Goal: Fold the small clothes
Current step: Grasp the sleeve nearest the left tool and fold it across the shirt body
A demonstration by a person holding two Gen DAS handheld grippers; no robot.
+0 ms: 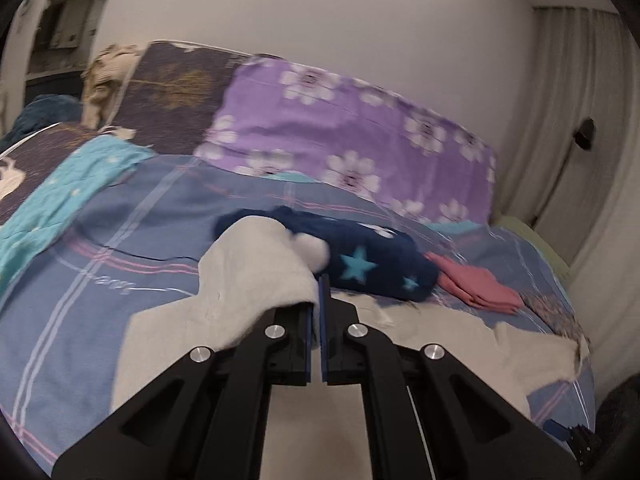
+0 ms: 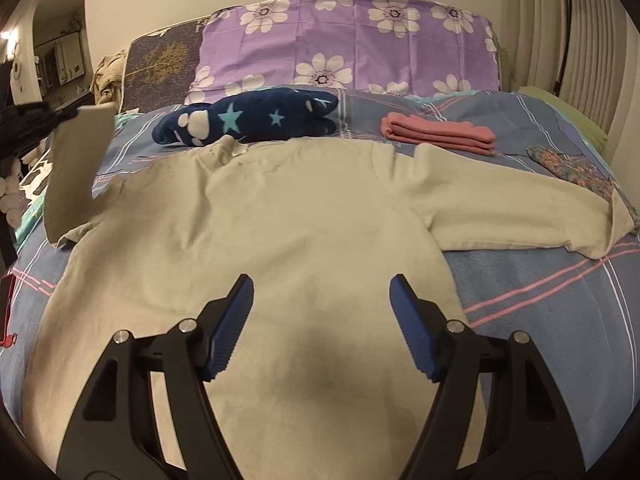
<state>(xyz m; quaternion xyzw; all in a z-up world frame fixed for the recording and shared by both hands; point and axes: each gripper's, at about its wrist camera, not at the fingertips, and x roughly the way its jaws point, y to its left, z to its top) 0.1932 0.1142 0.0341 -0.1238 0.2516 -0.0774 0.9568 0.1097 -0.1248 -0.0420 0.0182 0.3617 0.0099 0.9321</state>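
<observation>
In the left wrist view a bed with a blue striped sheet (image 1: 120, 240) fills the picture, a purple flower pillow (image 1: 340, 132) sits at 12 o'clock, and the left gripper (image 1: 319, 304) has its fingers pressed together on a lifted sleeve of the cream shirt (image 1: 256, 264). In the right wrist view the same shirt (image 2: 280, 220) lies flat on the bed, a navy star toy (image 2: 248, 116) is at 11 o'clock, and folded pink cloth (image 2: 440, 132) is at 1 o'clock. The right gripper (image 2: 322, 292) hangs over the shirt's bottom half with its fingers wide apart.
</observation>
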